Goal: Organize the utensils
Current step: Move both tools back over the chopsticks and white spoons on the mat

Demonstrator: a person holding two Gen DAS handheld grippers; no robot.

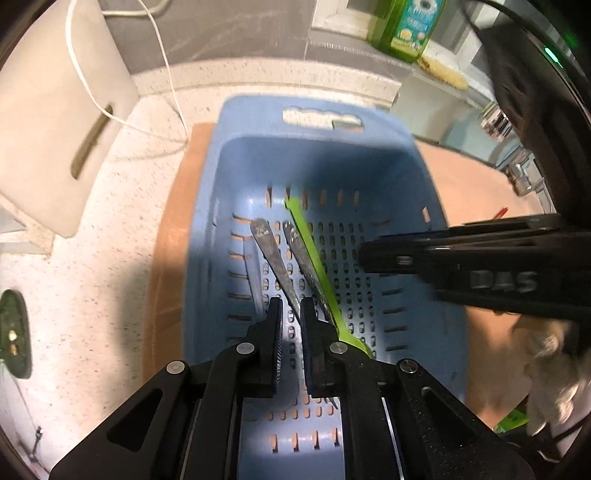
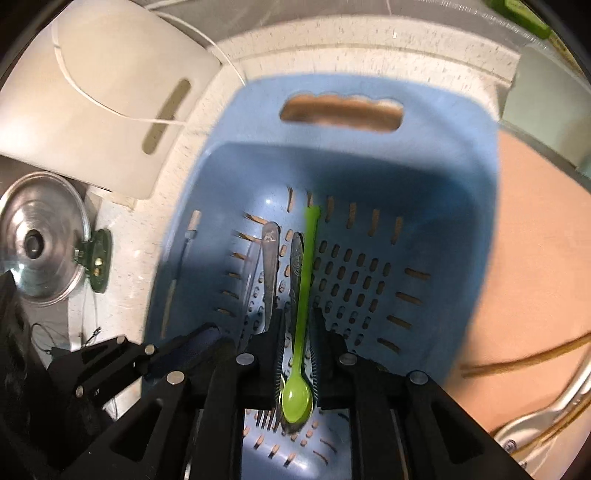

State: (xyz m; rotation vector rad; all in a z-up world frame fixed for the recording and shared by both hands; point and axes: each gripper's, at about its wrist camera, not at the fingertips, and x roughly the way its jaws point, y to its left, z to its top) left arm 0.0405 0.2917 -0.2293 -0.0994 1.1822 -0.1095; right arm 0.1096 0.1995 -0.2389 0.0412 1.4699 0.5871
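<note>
A pale speckled stone bench carries a tan mat, and a raised lip runs along its back edge below a grey wall. A white cutting board with 1 slot handle leans at the left, a thin white cord trailing over it, beside a shiny steel pot lid. A green bottle stands at the back right, and light glares off the bench.

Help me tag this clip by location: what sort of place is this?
Most likely a home kitchen counter: a speckled countertop holds a blue perforated basket with cutlery, a green dish soap bottle stands behind, and a metal pot lid lies nearby.
</note>
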